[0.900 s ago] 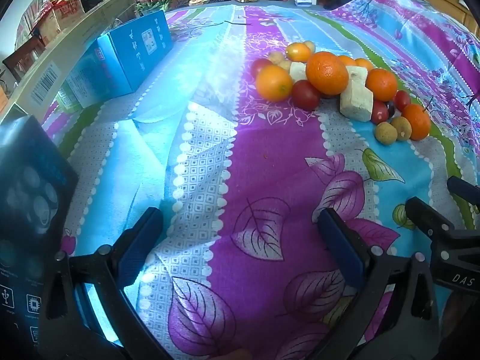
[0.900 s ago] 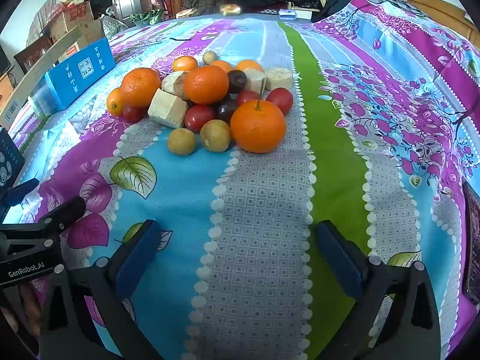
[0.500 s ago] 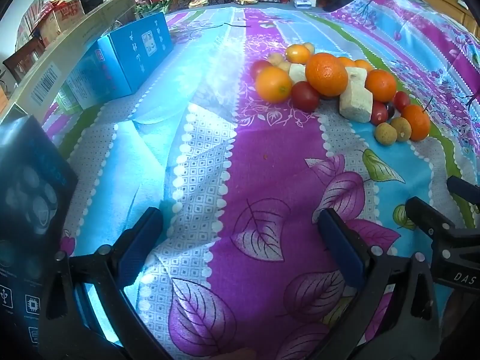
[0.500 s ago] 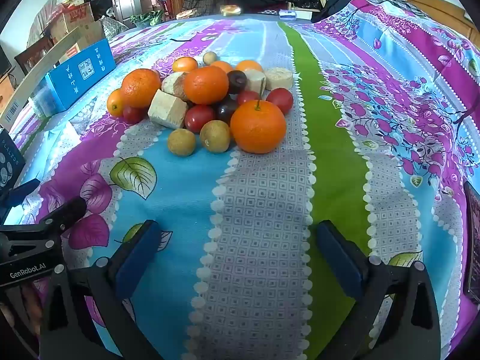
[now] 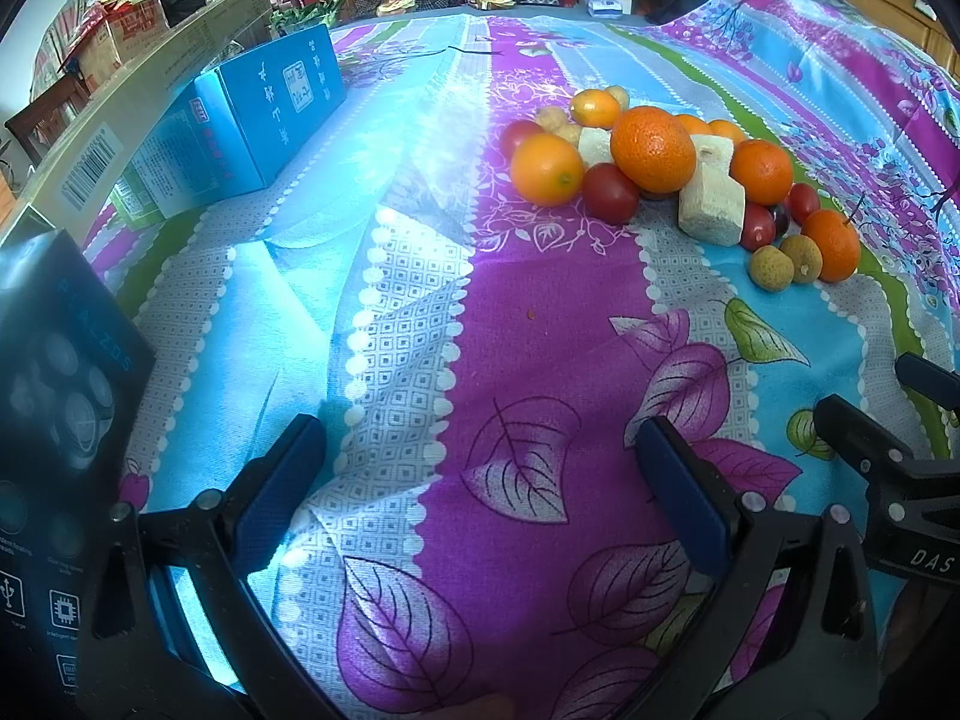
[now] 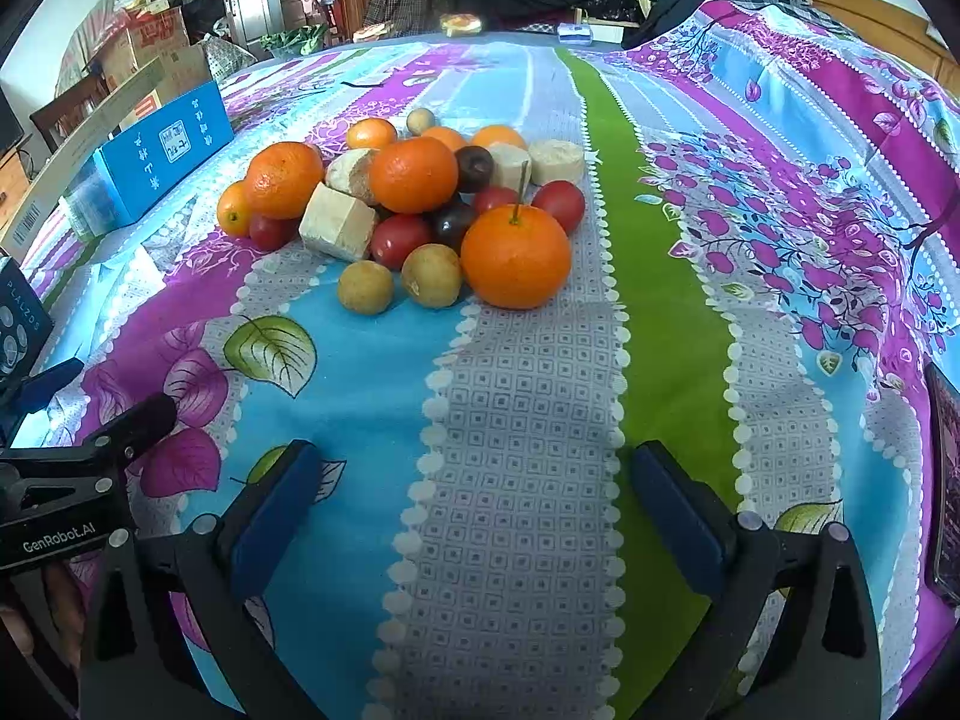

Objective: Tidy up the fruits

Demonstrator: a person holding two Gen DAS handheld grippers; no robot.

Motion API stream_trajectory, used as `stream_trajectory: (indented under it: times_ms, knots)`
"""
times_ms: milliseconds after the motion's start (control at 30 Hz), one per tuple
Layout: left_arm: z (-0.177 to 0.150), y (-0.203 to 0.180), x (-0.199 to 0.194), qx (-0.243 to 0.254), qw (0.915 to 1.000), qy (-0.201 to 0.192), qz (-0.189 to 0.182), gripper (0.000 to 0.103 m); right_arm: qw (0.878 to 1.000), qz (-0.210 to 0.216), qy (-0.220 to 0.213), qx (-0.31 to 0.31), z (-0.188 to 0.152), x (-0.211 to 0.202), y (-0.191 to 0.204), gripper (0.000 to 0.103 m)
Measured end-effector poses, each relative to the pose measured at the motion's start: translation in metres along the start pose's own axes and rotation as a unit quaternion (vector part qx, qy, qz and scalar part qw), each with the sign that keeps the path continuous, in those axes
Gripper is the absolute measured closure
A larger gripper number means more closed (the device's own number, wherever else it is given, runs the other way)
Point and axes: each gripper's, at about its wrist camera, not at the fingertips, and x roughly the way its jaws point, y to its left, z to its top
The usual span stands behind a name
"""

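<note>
A flowered, striped cloth [image 6: 528, 480] in purple, blue, grey and green covers the whole surface; what lies beneath it cannot be told. At ten o'clock in the left wrist view a long pale cardboard carton [image 5: 120, 120] runs along the cloth's edge, with a blue box [image 5: 264, 114] lying just beside it. A dark box [image 5: 54, 420] printed with round icons stands at eight o'clock in that view.

The left claw [image 5: 480, 456] hangs over bare cloth at six o'clock, its blue pads spread wide with nothing between them. The right claw [image 6: 468, 480] is likewise spread wide and empty, low at six o'clock in its own view, over the grey and blue stripes.

The pile of fruit [image 6: 414, 204] sits well apart from both claws: at twelve o'clock from the right claw, at one o'clock from the left. Nearest the right claw is a stemmed orange [image 6: 516, 255], touching two small tan round fruits [image 6: 399, 282] on its nine o'clock side. Behind them lie more oranges, a pale cut block [image 6: 336, 231], red cherry tomatoes [image 6: 399, 240] and dark round fruits [image 6: 474, 165], all packed touching.
</note>
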Motion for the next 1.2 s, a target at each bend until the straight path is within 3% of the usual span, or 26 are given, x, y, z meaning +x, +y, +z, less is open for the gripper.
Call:
stream_trajectory:
  times_ms: [1200]
  knots:
    - [-0.0015,0.0011,0.0004,0.0,1.0,-0.001,-0.001,0.0,1.0,-0.005,0.004,-0.004,0.0011,0.0018,0.0021,0.0]
